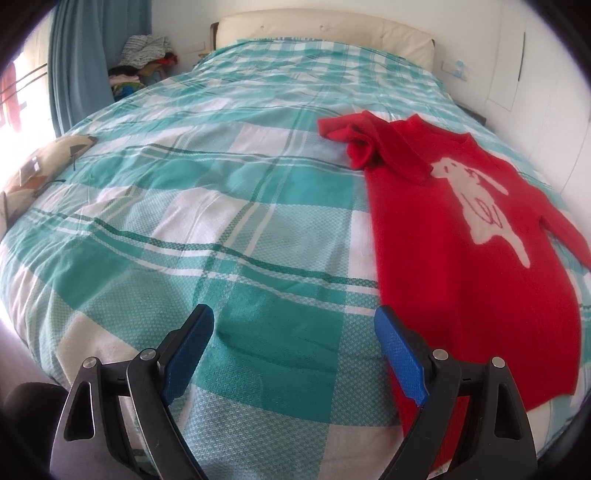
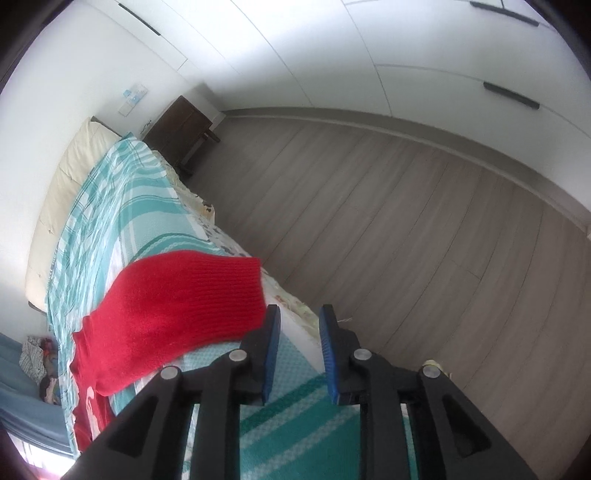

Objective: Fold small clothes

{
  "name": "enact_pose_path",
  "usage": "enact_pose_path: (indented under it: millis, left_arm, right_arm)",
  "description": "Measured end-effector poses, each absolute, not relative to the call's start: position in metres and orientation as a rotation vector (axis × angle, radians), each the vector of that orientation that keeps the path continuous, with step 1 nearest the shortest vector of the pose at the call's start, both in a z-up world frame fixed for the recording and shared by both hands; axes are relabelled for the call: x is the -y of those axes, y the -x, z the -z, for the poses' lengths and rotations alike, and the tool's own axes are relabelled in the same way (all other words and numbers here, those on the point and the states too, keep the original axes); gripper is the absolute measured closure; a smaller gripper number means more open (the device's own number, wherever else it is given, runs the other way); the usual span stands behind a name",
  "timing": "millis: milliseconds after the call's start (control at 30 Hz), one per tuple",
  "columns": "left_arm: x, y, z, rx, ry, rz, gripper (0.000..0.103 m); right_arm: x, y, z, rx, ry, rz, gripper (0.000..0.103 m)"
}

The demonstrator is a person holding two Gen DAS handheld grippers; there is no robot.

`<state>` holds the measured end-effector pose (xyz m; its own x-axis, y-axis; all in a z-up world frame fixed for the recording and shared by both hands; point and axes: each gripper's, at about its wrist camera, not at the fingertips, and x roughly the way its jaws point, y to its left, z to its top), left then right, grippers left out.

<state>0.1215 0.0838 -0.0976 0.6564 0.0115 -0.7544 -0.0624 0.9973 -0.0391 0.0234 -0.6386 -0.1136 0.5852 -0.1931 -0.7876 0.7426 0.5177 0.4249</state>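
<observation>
Nearest, right gripper (image 2: 297, 347) over the bed's (image 2: 155, 221) floor-side edge: fingers (image 2: 271, 347) parted a little, nothing between them, the red sleeve (image 2: 177, 314) lying just off the left finger's outer face, seemingly apart from it, cuff end toward that bed edge. No earlier view to say more of the jaws' movement. Sleeve running back from the cuff toward the sweater's body, low at the left of the right wrist view.

Left gripper (image 1: 293, 332) above bare checked cover, fingers (image 1: 397, 354) spread wide and holding nothing; the red sweater (image 1: 461, 258) just beside the right-hand finger, hem toward the bed's foot, neck toward the headboard (image 1: 325, 27). Long axis therefore along the bed, foot to head. Hem side nearer the left gripper, outstretched sleeve nearer the right.

Look of the garment: fuzzy red knit, front up, white dog figure (image 1: 476, 199) on the chest; far sleeve (image 1: 354, 136) bunched and crumpled on the side away from the floor edge, body otherwise fairly flat. Folding judged barely begun
</observation>
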Motion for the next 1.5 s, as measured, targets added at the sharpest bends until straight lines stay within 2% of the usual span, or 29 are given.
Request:
enact_pose_path:
  millis: [133,267,300,433,500,600,800,1033,1067,1100,1133,1167,1300,1500]
  left_arm:
    - [-0.083,-0.125,0.056,-0.761,0.027,-0.014,0.013]
    - [-0.075,-0.152,0.007,-0.660,0.010,0.046,0.012]
    - [-0.069,-0.161,-0.001,-0.646,0.001,0.075,0.012]
    - [-0.020,-0.203,0.001,-0.668,-0.198,0.223,0.011]
    - [0.013,-0.220,0.020,-0.698,-0.357,0.293,0.013]
    - [0.044,-0.243,0.052,-0.738,-0.521,0.317,0.020]
    - [0.056,-0.283,0.100,-0.829,-0.605,0.354,0.035]
    - [0.058,-0.305,0.121,-0.840,-0.590,0.404,0.040]
    - [0.057,-0.307,0.121,-0.848,-0.562,0.408,0.051]
    - [0.055,-0.311,0.122,-0.866,-0.531,0.412,0.075]
    - [0.052,-0.313,0.122,-0.881,-0.506,0.405,0.091]
    - [0.050,-0.313,0.121,-0.886,-0.495,0.379,0.096]
    - [0.014,-0.311,0.088,-0.854,-0.286,0.331,0.097]
    - [-0.141,-0.306,0.021,-0.765,0.206,0.070,0.098]
  right_arm:
    - [0.601,-0.005,0.063,-0.660,-0.639,0.646,0.077]
    - [0.531,0.003,0.030,-0.577,-0.465,0.541,0.048]
    - [0.512,0.005,0.028,-0.557,-0.438,0.503,0.046]
    - [0.453,0.002,0.028,-0.476,-0.426,0.348,0.042]
    - [0.430,0.001,0.033,-0.448,-0.402,0.321,0.036]
    - [0.405,-0.013,0.042,-0.498,-0.347,0.268,0.036]
    - [0.392,-0.017,0.050,-0.528,-0.297,0.232,0.036]
    - [0.398,-0.022,0.056,-0.531,-0.342,0.235,0.036]
    - [0.398,-0.022,0.056,-0.532,-0.346,0.234,0.036]
    - [0.397,-0.021,0.056,-0.531,-0.348,0.234,0.036]
    - [0.398,-0.021,0.056,-0.529,-0.349,0.236,0.036]
    - [0.398,-0.020,0.056,-0.527,-0.350,0.238,0.036]
    - [0.400,-0.021,0.057,-0.529,-0.365,0.238,0.036]
    - [0.403,-0.018,0.057,-0.509,-0.382,0.235,0.036]
